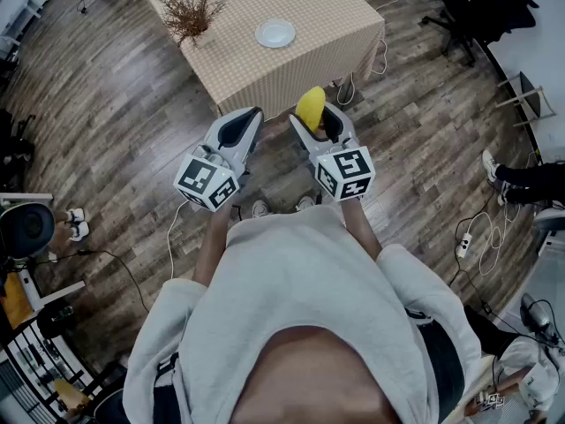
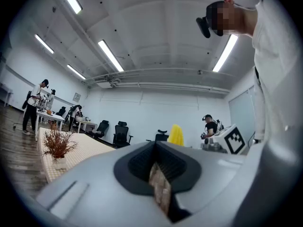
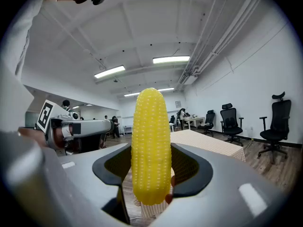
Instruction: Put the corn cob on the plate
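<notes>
The yellow corn cob (image 3: 151, 141) stands upright in the grey right gripper (image 3: 151, 171), whose jaws are closed on its lower part. It is well apart from the small round white plate (image 1: 275, 33), which lies on the table with the beige checked cloth (image 1: 305, 60). The grey left gripper (image 2: 157, 167) has its jaws together with nothing between them. I judge that the step in hand is the carrying: next, the right gripper must reach forward over the table, come down above the plate and open only when the cob rests on it.
</notes>
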Demonstrator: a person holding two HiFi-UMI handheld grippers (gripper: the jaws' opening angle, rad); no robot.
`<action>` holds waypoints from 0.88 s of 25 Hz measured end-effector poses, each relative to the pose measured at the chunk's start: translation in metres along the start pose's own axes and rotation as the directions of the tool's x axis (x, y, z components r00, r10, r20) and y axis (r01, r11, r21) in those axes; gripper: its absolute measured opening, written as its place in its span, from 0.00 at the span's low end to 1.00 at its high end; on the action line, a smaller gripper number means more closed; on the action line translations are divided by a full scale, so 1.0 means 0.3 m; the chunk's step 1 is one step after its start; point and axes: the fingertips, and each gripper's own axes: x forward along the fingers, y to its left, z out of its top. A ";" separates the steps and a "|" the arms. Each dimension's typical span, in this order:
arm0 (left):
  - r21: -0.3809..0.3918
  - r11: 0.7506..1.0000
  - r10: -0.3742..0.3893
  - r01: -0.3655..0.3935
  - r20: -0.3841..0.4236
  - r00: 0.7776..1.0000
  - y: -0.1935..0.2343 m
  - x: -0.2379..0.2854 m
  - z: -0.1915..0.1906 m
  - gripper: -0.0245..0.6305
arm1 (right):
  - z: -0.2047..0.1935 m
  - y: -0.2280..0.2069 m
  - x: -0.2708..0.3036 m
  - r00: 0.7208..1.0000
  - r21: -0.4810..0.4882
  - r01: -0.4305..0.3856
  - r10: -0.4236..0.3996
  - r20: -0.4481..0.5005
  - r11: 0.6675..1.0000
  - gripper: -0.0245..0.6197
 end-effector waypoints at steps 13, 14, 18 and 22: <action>-0.022 1.000 0.015 -0.015 -0.002 1.000 -0.048 0.030 -0.032 0.05 | -0.022 -0.019 -0.055 0.999 -0.008 -0.031 0.031 -0.014 0.999 0.43; -0.022 1.000 0.019 -0.019 -0.004 1.000 -0.057 0.034 -0.037 0.05 | -0.024 -0.027 -0.064 0.999 -0.006 -0.033 0.032 -0.016 0.999 0.43; -0.030 0.999 0.040 -0.040 -0.007 0.999 -0.099 0.055 -0.060 0.05 | -0.033 -0.060 -0.105 0.999 -0.002 -0.043 0.043 -0.020 0.999 0.43; -0.032 0.998 0.056 -0.056 -0.010 0.998 -0.147 0.087 -0.088 0.05 | -0.046 -0.104 -0.147 0.998 0.000 -0.060 0.060 -0.021 0.998 0.43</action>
